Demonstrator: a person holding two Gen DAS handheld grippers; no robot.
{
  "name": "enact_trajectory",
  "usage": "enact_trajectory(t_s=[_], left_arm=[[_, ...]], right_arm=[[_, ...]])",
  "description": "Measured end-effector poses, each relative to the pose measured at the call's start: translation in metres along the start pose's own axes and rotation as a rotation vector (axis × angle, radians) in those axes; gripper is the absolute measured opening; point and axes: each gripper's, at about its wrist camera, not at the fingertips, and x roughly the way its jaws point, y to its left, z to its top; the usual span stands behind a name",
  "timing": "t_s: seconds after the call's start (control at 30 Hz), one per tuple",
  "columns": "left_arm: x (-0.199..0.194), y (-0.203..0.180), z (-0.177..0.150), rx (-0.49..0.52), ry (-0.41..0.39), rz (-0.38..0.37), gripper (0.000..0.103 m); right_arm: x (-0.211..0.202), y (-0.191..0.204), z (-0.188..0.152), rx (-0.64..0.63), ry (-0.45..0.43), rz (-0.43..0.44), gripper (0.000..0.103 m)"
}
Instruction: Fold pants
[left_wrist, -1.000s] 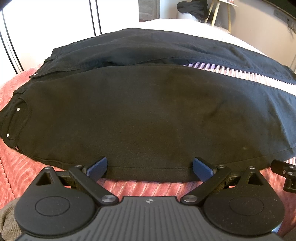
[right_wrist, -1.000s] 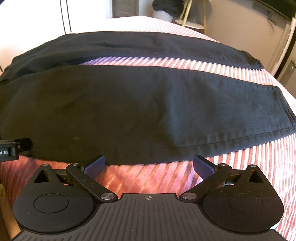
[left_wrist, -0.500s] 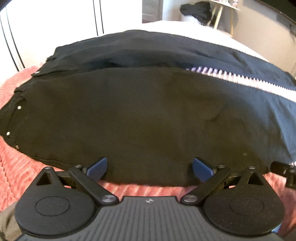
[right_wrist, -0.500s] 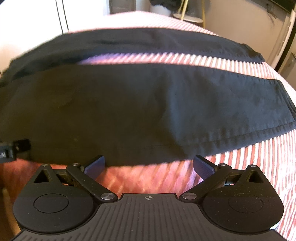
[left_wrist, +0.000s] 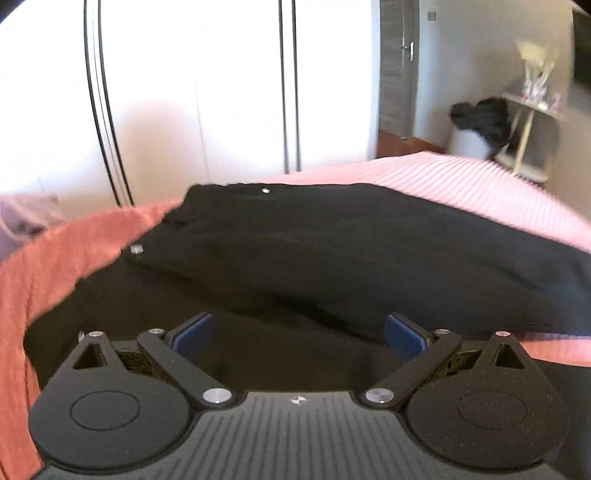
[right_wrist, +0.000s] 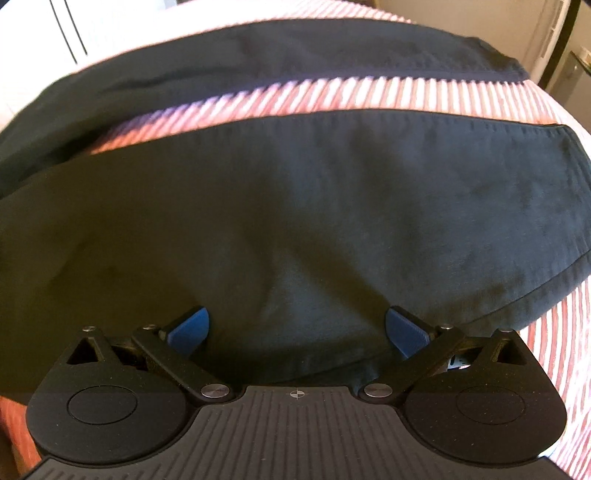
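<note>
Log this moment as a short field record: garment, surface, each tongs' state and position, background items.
garment: black pants, legs spread apart, a stripe of blanket showing between them
surface: pink ribbed blanket
left tongs: open, over the waist end of the pants, fabric between the pads, not gripped
right tongs: open, over the near leg, its edge between the pads
near leg hem: at right in the right wrist view, flat
background: white wardrobe; dark clothes heaped by a stool
fold: not yet begun
</note>
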Motion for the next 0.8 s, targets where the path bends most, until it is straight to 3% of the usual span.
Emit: enact_trajectory(t_s=[0.07, 0.13, 0.23, 0.3, 0.37, 0.4, 0.47, 0.6, 0.67, 0.8], left_arm=[[0.02, 0.005, -0.003, 0.006, 0.015, 0.033, 0.099], [0.034, 0.015, -0.009, -0.026, 0.022, 0.069, 0.099], [0.04, 0.029, -0.009, -0.095, 0.003, 0.075, 0.099], [0.049, 0.03, -0.012, -0.091, 0.037, 0.069, 0.099], [0.058, 0.026, -0.021, -0.071, 0.1, 0.049, 0.099], [0.06, 0.027, -0.025, -0.09, 0.098, 0.04, 0.099], [0.058, 0.029, -0.034, -0.177, 0.065, 0.03, 0.099], [0.057, 0.025, -0.038, -0.195, 0.016, 0.058, 0.099], [0.057, 0.022, -0.037, -0.206, 0.005, 0.067, 0.099], [0.057, 0.022, -0.041, -0.225, -0.029, 0.095, 0.099]], right_arm=[[-0.007, -0.004, 0.023, 0.006, 0.07, 0.028, 0.1], [-0.024, -0.016, 0.06, 0.06, 0.015, 0.085, 0.096], [-0.034, -0.031, 0.136, 0.149, -0.118, 0.053, 0.098], [-0.018, -0.044, 0.196, 0.226, -0.178, 0.035, 0.1], [0.011, -0.059, 0.251, 0.361, -0.184, 0.001, 0.099], [0.029, -0.065, 0.275, 0.433, -0.159, -0.007, 0.098], [0.057, -0.074, 0.309, 0.564, -0.129, -0.025, 0.086], [0.087, -0.068, 0.346, 0.638, -0.129, -0.089, 0.09], [0.093, -0.066, 0.35, 0.652, -0.148, -0.132, 0.09], [0.113, -0.072, 0.361, 0.688, -0.081, -0.173, 0.092]])
